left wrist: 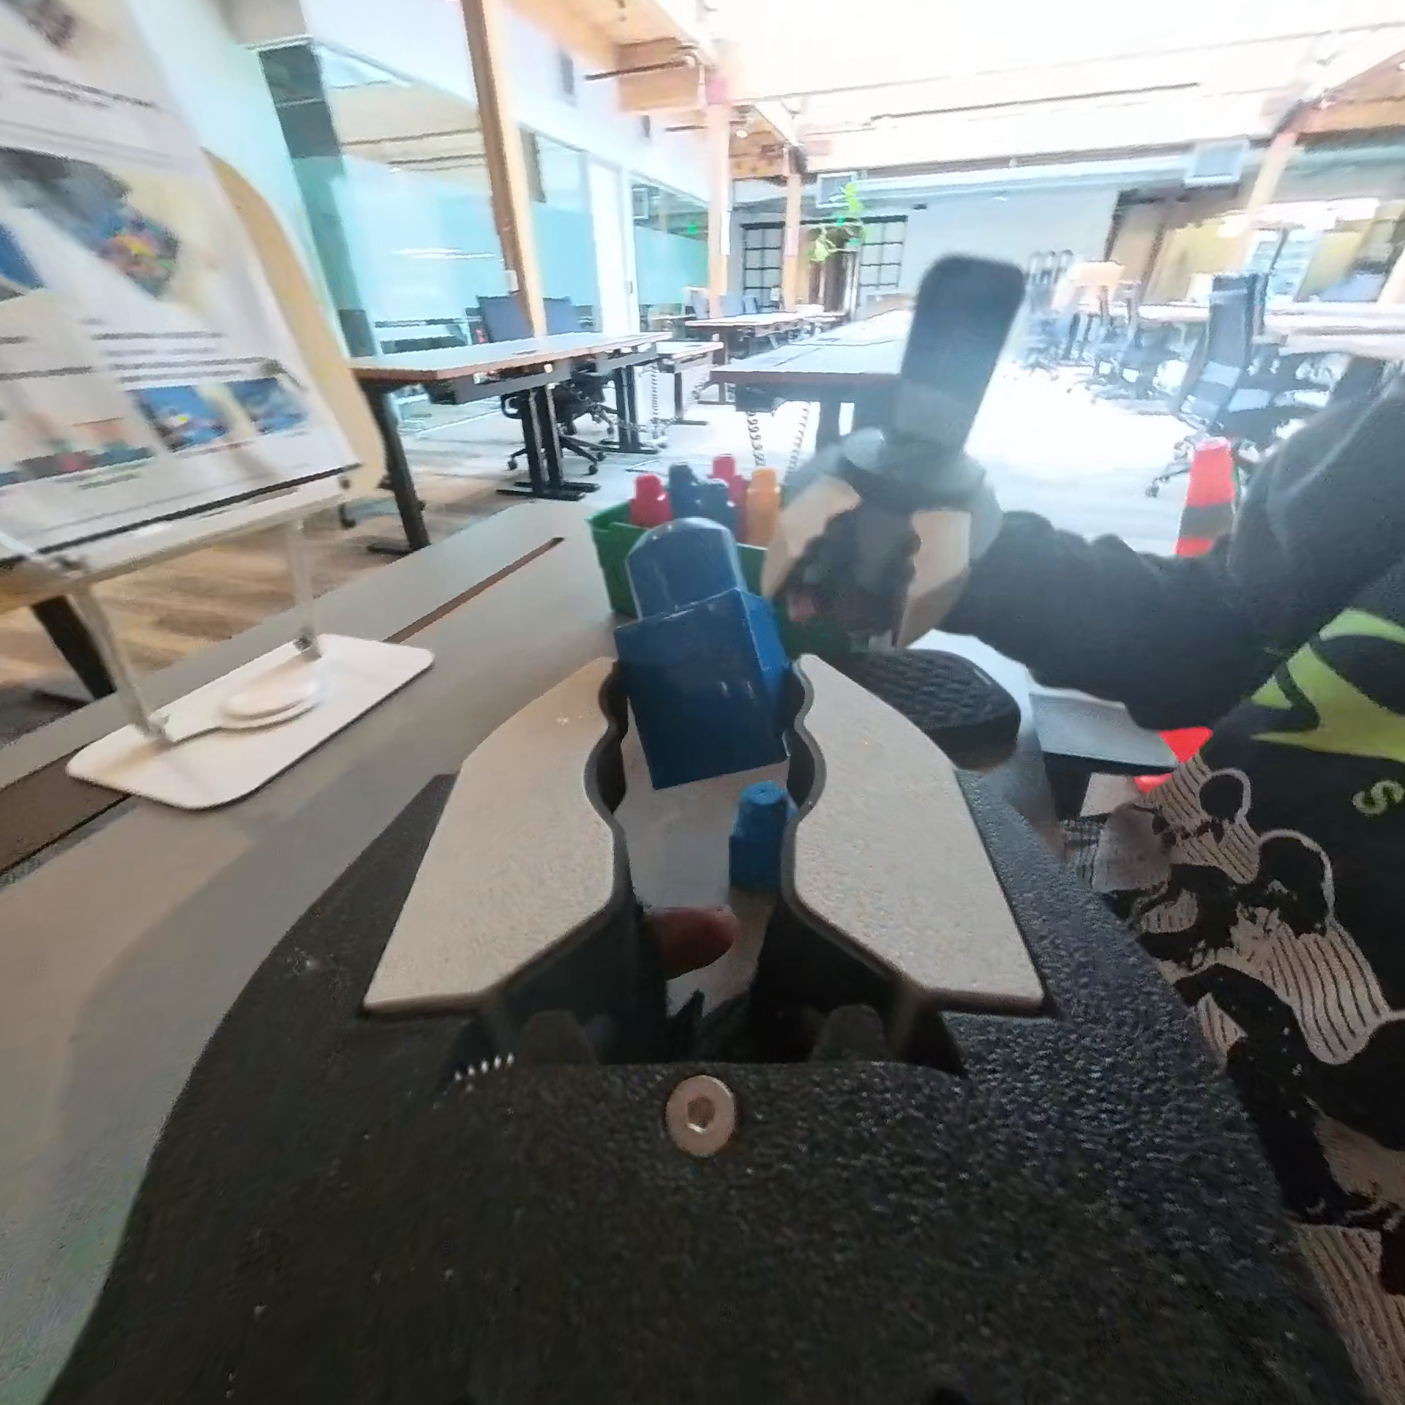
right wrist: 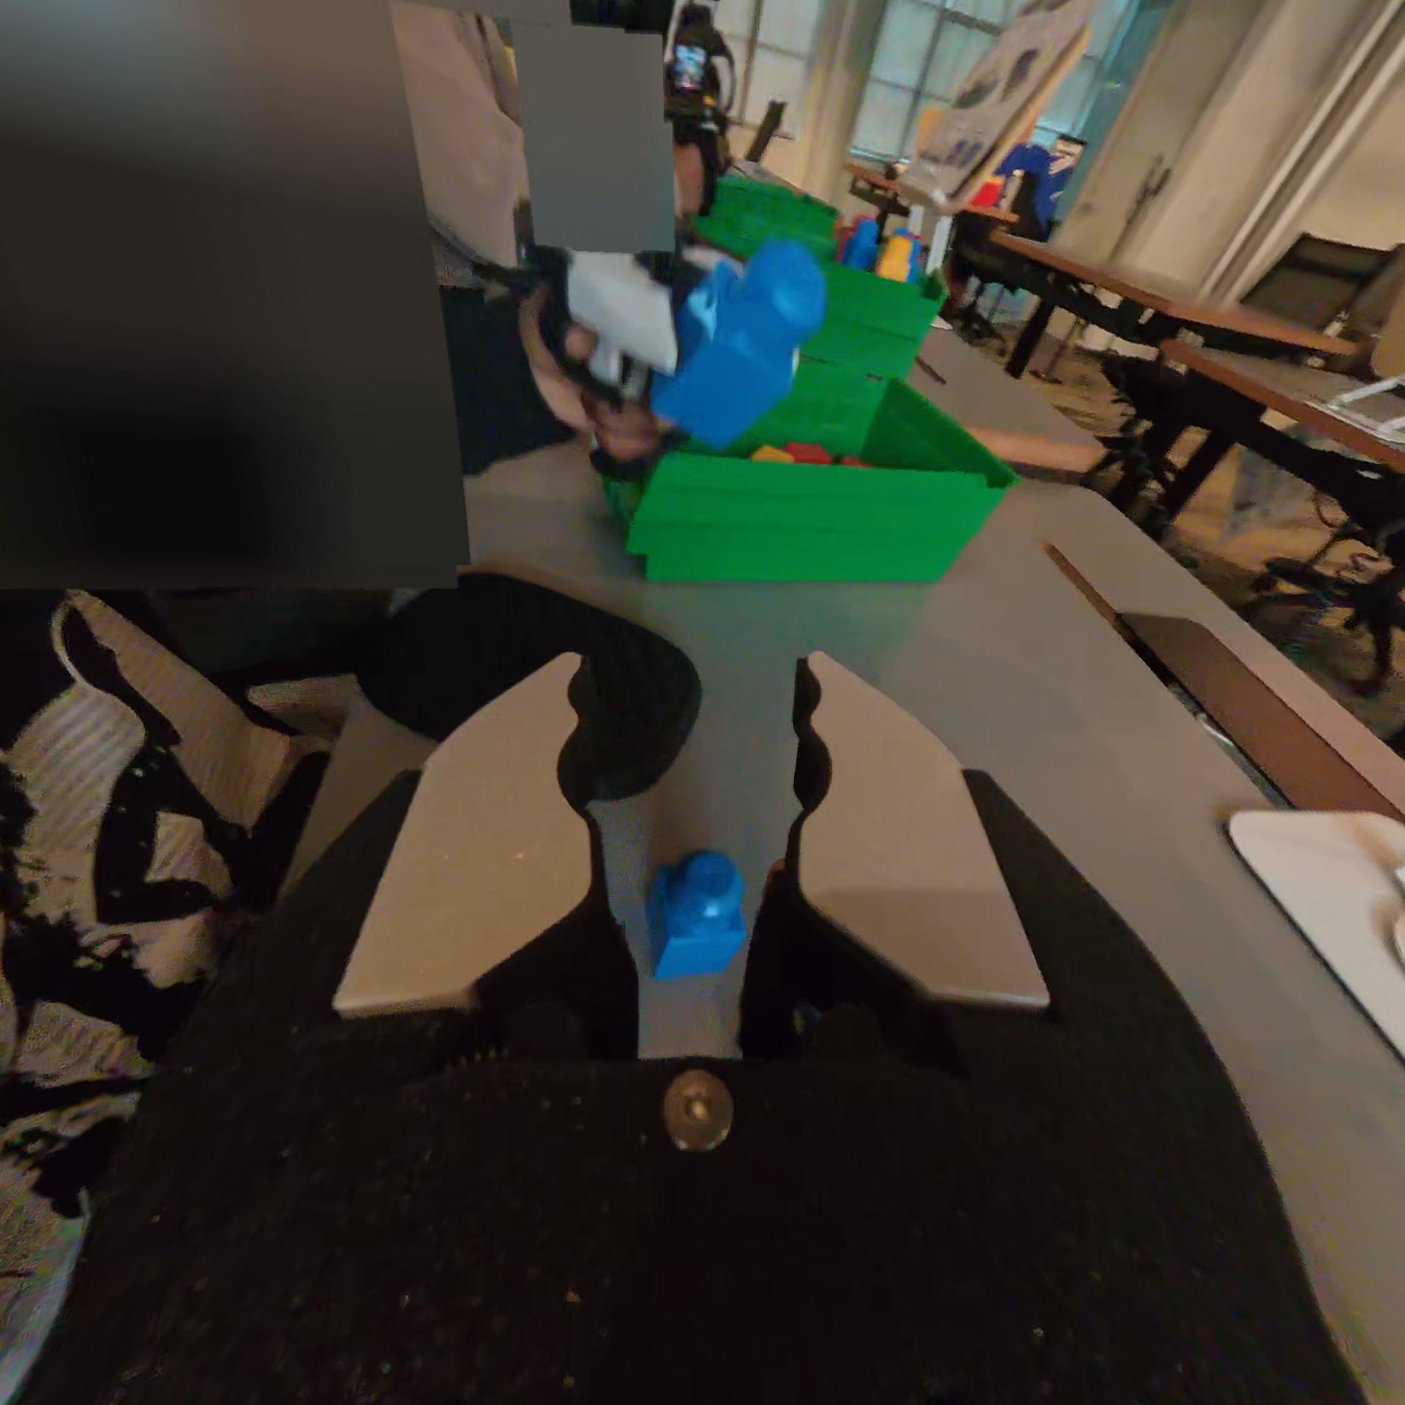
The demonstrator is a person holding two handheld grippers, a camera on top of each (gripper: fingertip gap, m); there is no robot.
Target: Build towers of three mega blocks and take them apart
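Looking like early stacking: one blue block [left wrist: 703, 684] is clamped in the left gripper [left wrist: 707, 703], held up off the table. The right gripper [right wrist: 688, 730] is spread apart, empty, above a second blue block [right wrist: 696, 924] standing on the grey table [right wrist: 950, 684]. Next, the held block probably gets lined up and pressed onto that one. More blocks are left in the green bin [right wrist: 806, 524] further back.

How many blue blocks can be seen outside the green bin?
2: one blue block held in the left gripper, one standing on the table. Others may be hidden.
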